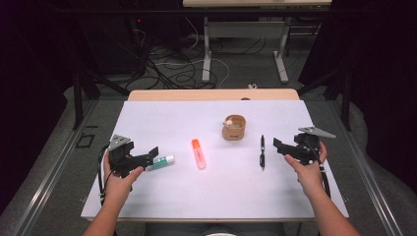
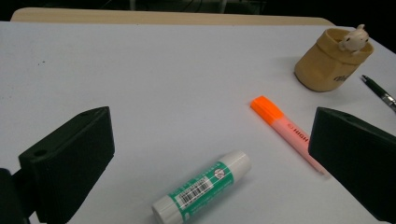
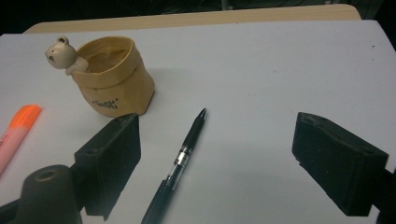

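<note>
Two tools are hovering over a white-topped bench, one in each of the person's hands. The left tool is sitting near the bench's left edge with its jaws spread wide and nothing between them; in the left gripper view its black jaws are framing a green-and-white glue stick, which is lying flat on the bench just ahead of the tool, tilted, with its white cap end pointing away toward the middle. In the high view the glue stick is lying just beside the tip of the left tool; whether they are touching cannot be told. An orange-capped pink highlighter is lying flat to the right of the glue stick, apart from it, near the bench's middle. Beyond it, a tan pen holder shaped like a rolled paper bag is standing upright, with a small bear figure perching on its rim. The right tool is being held near the right edge, jaws likewise spread and gripping nothing. A black pen is lying flat between those jaws in the right gripper view, tip pointing away toward the far side; from above, the pen is resting just left of the right tool, apart from it.
</note>
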